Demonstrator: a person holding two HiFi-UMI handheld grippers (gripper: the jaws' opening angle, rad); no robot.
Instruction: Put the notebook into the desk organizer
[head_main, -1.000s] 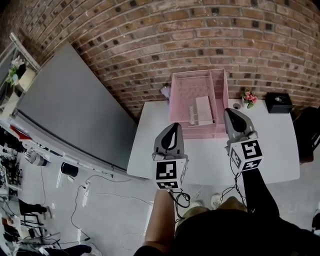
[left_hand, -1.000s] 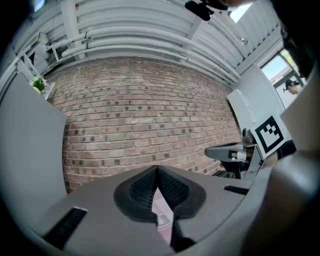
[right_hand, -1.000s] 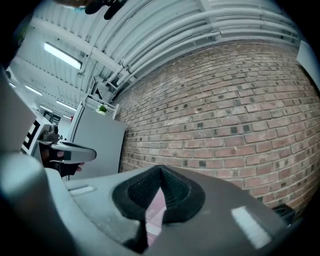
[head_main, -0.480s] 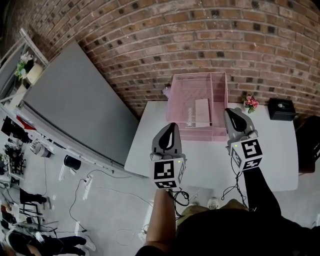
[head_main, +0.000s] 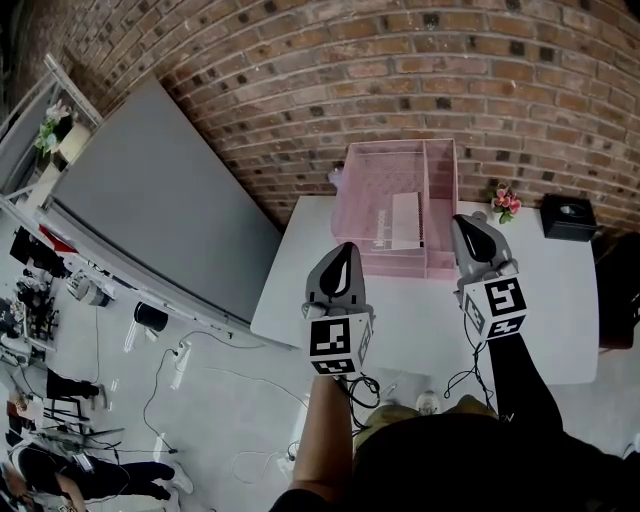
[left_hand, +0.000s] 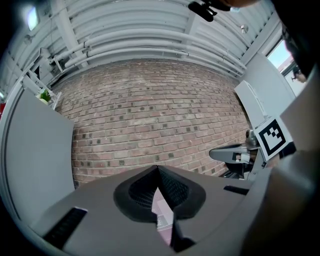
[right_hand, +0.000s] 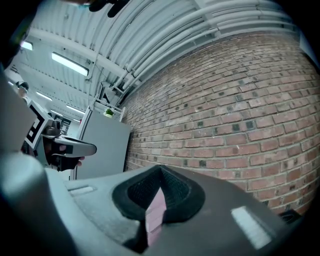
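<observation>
A pink mesh desk organizer (head_main: 380, 170) stands at the back of the white table (head_main: 420, 320), against the brick wall. A white notebook (head_main: 406, 221) lies inside its wider left compartment, beside the divider. My left gripper (head_main: 347, 250) hovers over the table's front left, just short of the organizer, shut and holding nothing. My right gripper (head_main: 463, 223) is level with the organizer's right front corner, also shut and empty. In the left gripper view the jaws (left_hand: 158, 168) meet at their tips, and pink mesh shows through the slit below. The right gripper view shows the same (right_hand: 161, 169).
A small pot of pink flowers (head_main: 505, 201) and a black box (head_main: 571, 215) sit at the table's back right. A small purple object (head_main: 334, 181) stands left of the organizer. A grey panel (head_main: 150, 200) leans at the left. Cables lie on the floor (head_main: 200, 380).
The head view has shifted slightly. Both grippers keep the same pose and stay shut, and the notebook lies where it was in the organizer.
</observation>
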